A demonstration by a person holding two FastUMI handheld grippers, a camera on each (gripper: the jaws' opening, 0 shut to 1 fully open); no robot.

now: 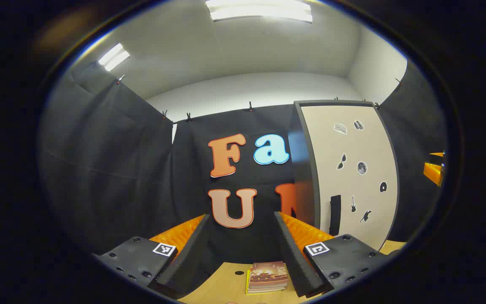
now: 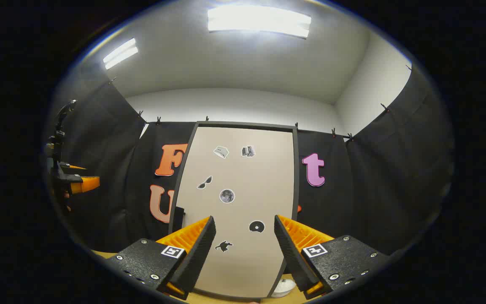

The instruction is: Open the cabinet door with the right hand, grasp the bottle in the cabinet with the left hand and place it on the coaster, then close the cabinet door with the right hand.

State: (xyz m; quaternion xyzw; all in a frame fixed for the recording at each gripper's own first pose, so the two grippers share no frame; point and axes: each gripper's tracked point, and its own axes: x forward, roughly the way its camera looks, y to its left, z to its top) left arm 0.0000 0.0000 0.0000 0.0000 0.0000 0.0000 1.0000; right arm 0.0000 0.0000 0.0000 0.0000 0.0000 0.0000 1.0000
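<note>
Right gripper view: right tool (image 2: 243, 249) spread wide, empty, facing shut cabinet door (image 2: 238, 202); left tool (image 1: 238, 249) likewise

1 cabinet (image 2: 243, 202) – 2 books (image 1: 268, 276)

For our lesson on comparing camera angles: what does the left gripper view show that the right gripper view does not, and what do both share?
Left gripper view alone: a stack of books lying on the wooden table ahead of the left tool, whose jaws stand open.

Right gripper view alone: a white object low beside the cabinet's right edge, too cut off to identify, past the open right tool.

Both: the cabinet door, closed, beige with small dark stickers and a dark handle near its left edge.
</note>
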